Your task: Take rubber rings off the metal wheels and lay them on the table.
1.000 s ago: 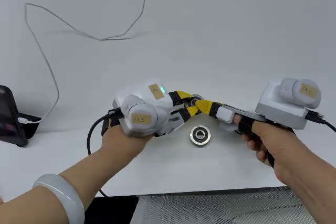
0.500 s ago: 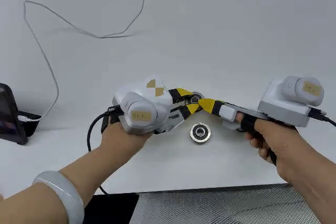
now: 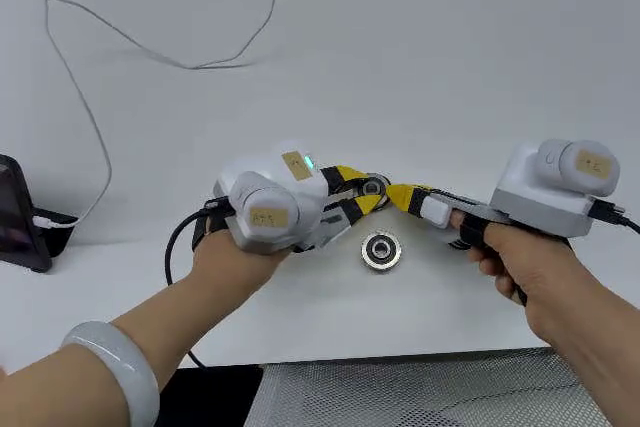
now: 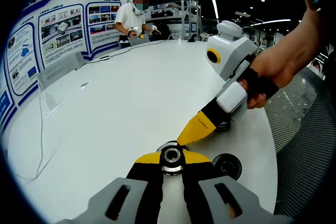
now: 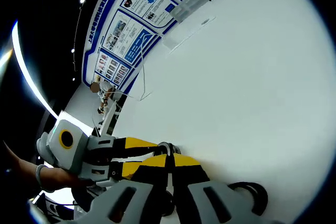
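Left hand (image 3: pixel 237 252): wrapped round the white body of the left gripper (image 4: pixel 171 159), forearm rising from the lower left with a pale bangle (image 3: pixel 112 372) on the wrist. Jaws pointed to the right and slightly away, above the white table (image 3: pixel 450 97). Clenched on a small metal wheel (image 3: pixel 373 187), held between the yellow tips and clear of the tabletop; in the left gripper view, seated squarely between both tips with its hub facing the camera.

Right hand (image 3: pixel 520 267): closed round the handle of the right gripper (image 3: pixel 394 194), forearm reaching in from the lower right, knuckles up. Jaws aimed leftward, meeting the left gripper almost nose to nose. Drawn together into a single yellow wedge, the point touching the rim of the held wheel from the right. Too small to tell whether any rubber is nipped between the tips.

Second wheel (image 3: pixel 380 250): flat on the table, dark round the rim, bright at the hub, just below the meeting jaws and touching neither gripper.

Farther off: a thin cable (image 3: pixel 100 47) looping across the far tabletop, a dark device (image 3: pixel 20 222) at the left edge, grey mesh (image 3: pixel 430 392) along the near edge. In the left gripper view, a person (image 4: pixel 131 17) standing far behind the table.
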A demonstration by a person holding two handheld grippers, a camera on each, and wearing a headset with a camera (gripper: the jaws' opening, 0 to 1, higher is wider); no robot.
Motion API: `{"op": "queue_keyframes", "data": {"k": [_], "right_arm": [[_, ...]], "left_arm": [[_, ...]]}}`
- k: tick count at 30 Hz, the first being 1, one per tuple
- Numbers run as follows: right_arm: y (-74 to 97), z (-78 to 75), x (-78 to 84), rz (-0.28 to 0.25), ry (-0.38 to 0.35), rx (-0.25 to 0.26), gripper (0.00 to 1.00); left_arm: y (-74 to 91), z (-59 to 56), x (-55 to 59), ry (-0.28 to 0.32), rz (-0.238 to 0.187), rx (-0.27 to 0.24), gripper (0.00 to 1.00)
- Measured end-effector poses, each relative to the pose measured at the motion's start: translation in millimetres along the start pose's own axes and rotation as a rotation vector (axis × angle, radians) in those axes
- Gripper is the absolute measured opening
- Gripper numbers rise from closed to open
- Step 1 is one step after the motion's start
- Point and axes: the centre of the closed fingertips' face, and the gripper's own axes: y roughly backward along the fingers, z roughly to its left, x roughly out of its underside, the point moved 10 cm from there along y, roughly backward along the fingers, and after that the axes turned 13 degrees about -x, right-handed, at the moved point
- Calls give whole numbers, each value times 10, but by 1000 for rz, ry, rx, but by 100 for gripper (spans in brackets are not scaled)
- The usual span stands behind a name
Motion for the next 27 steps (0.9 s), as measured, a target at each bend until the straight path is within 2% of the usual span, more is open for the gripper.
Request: {"op": "queue_keyframes", "data": {"k": [9, 27], "right_arm": [[-13, 39, -25, -4, 28, 15, 2], [-25, 112, -24, 4, 23, -40, 1]], "left_arm": [[2, 8, 2, 7, 0, -2, 12], [7, 8, -9, 8, 0, 0, 12]]}}
